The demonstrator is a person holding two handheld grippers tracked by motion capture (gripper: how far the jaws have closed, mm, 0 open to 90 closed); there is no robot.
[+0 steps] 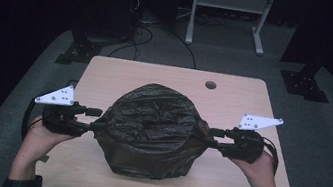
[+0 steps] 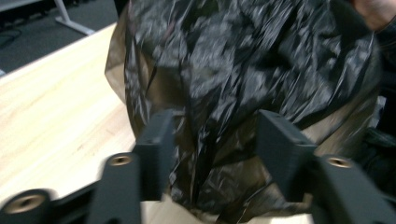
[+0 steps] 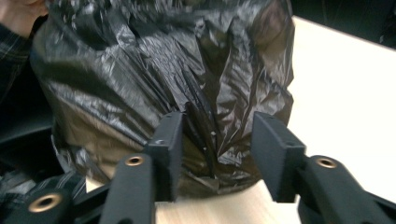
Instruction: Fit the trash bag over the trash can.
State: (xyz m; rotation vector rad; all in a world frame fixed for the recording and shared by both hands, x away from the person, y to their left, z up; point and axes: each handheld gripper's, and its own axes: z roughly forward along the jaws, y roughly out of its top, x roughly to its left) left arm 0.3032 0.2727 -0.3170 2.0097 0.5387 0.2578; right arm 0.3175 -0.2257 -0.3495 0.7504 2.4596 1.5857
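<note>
High view: room dim, corners and background nearly black; light falls from above onto the pale surface (image 1: 234,99), which reads evenly lit, with slight vignetting at the edges. The black plastic bag (image 1: 153,129) shows small glossy highlights. Left gripper view: motion blur across the bag's wrinkles, near fingers (image 2: 156,140) soft. Right gripper view: surface (image 3: 345,93) overexposed, almost white; bag moderately blurred.
</note>
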